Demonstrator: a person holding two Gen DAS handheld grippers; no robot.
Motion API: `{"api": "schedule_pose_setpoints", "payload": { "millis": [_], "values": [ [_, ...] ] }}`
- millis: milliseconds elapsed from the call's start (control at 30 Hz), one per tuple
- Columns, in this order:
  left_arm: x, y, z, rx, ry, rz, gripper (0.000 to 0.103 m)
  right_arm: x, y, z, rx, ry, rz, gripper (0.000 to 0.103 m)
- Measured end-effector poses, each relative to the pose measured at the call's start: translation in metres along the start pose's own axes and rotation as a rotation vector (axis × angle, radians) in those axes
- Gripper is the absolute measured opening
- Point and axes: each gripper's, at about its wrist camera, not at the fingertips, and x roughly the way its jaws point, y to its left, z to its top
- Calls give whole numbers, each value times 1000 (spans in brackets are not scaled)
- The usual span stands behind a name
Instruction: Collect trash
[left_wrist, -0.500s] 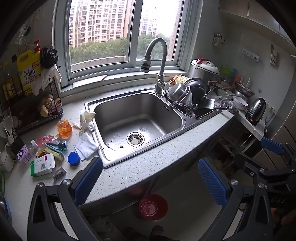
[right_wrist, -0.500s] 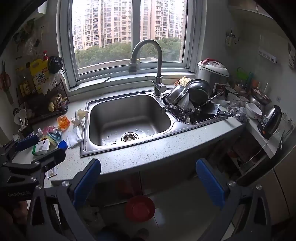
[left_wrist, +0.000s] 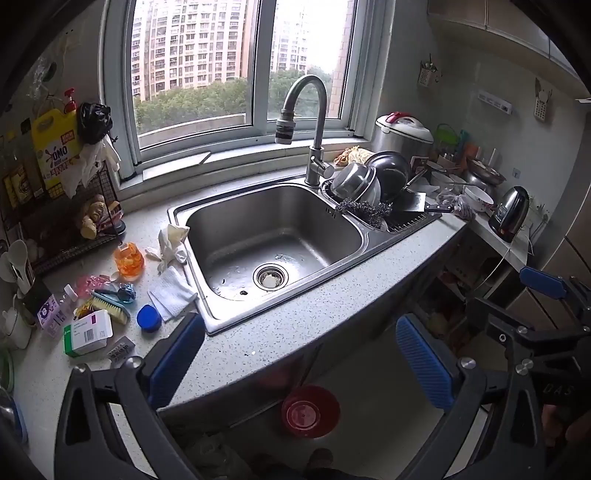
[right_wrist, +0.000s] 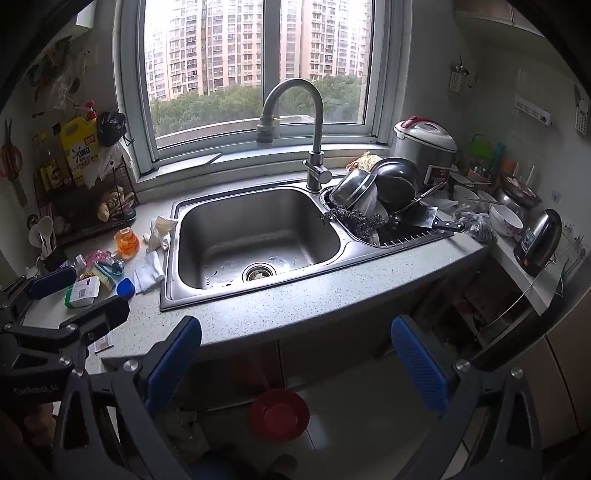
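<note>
Ahead of both grippers and off to their left, on the speckled countertop (left_wrist: 280, 332) beside the sink (left_wrist: 273, 236), lies the litter to be collected: a crumpled glove or wrapper (left_wrist: 171, 240) touching the sink's rim, a folded white tissue (left_wrist: 171, 293) just nearer, then a blue cap (left_wrist: 149, 318) and a white-and-green carton (left_wrist: 88, 332). The left gripper (left_wrist: 299, 360) hangs over the counter's front edge with its jaws spread wide and nothing between them; the right gripper (right_wrist: 295, 358) is likewise agape and empty, lower and further right, over the floor in front of the cabinet. The left is plainly the nearer to the clutter (the tissue sits just beyond its left finger). The tissue's long side runs away from that gripper, so I judge a small leftward swing and a forward reach would suit.
</note>
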Motion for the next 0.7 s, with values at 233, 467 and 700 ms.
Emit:
{"api": "schedule_pose_setpoints", "payload": {
  "millis": [233,467,700],
  "values": [
    [-2,-2,-2,14,1,-5,103,-2,1,-2,9,5,-2,103],
    [-3,-5,-2,20,3,-8,103,-1,0,-3,19,6,0,103],
    [-6,-7,0,32,-6,-2,103,-4,-1,-3,22,-5,2,103]
  ]
}}
